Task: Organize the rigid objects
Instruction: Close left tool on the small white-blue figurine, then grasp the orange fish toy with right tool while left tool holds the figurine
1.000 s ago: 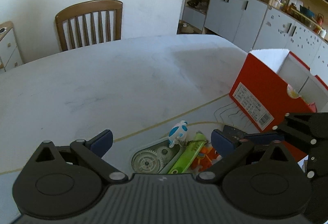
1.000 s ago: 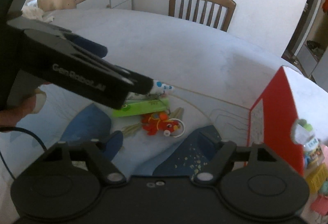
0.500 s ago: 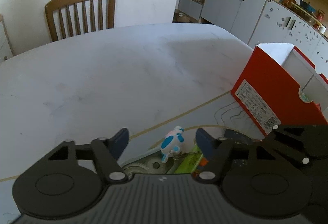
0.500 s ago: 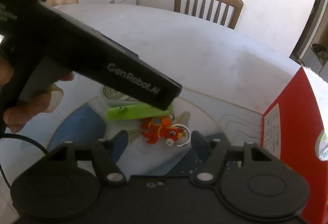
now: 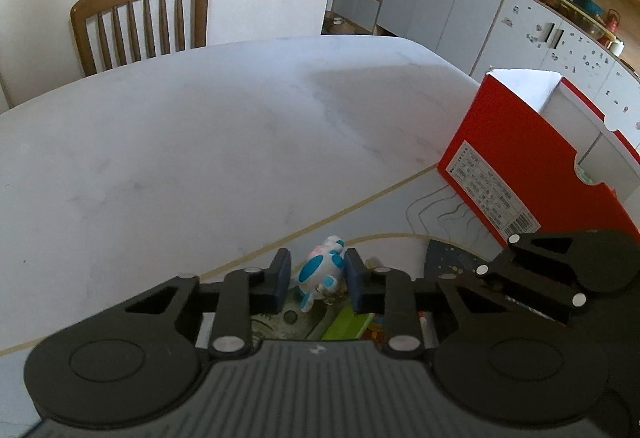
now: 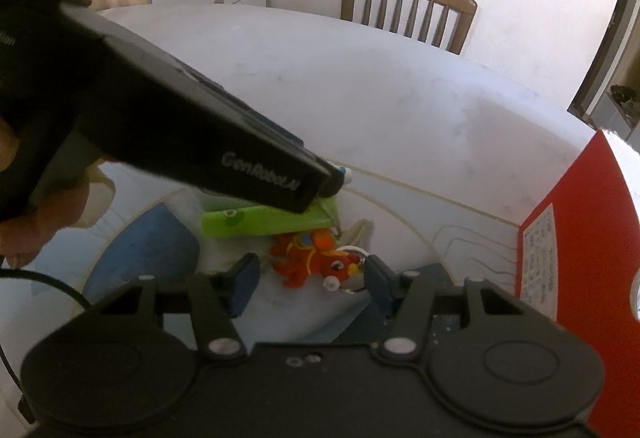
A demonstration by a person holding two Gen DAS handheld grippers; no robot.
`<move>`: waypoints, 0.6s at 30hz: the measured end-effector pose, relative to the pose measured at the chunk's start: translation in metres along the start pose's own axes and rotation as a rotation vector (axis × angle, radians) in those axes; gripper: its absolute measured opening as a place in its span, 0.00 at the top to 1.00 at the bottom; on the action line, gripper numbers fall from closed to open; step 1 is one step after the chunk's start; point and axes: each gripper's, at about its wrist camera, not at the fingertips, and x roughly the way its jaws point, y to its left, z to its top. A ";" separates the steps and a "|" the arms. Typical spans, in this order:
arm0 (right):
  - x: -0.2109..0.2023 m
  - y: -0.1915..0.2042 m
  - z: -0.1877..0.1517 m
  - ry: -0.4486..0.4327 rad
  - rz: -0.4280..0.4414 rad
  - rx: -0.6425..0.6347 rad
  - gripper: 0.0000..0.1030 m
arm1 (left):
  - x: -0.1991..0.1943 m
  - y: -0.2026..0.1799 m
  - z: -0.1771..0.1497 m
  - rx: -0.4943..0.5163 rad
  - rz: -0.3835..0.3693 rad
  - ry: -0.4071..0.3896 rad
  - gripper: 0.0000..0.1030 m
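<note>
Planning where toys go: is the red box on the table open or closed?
Open: the red box has no lid on top, and its white inside wall shows.

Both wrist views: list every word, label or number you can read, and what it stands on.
"GenRobot.AI": on the side of the left tongs' black body, right wrist view.
White label with barcode on the red box: print too small to read.
The same label in the right wrist view: blurred, unreadable.
Nothing else legible.

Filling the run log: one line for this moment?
left gripper: shut on blue-white figurine | right gripper: closing around red keychain, no contact | red box: waiting
</note>
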 end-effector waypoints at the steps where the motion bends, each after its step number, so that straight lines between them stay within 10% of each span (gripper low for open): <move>1: 0.000 -0.001 0.000 -0.001 -0.002 0.003 0.47 | -0.001 0.000 0.000 0.001 -0.004 -0.002 0.78; 18: -0.033 -0.006 -0.007 -0.035 0.029 0.030 0.53 | -0.021 0.005 0.010 -0.099 -0.062 -0.013 0.79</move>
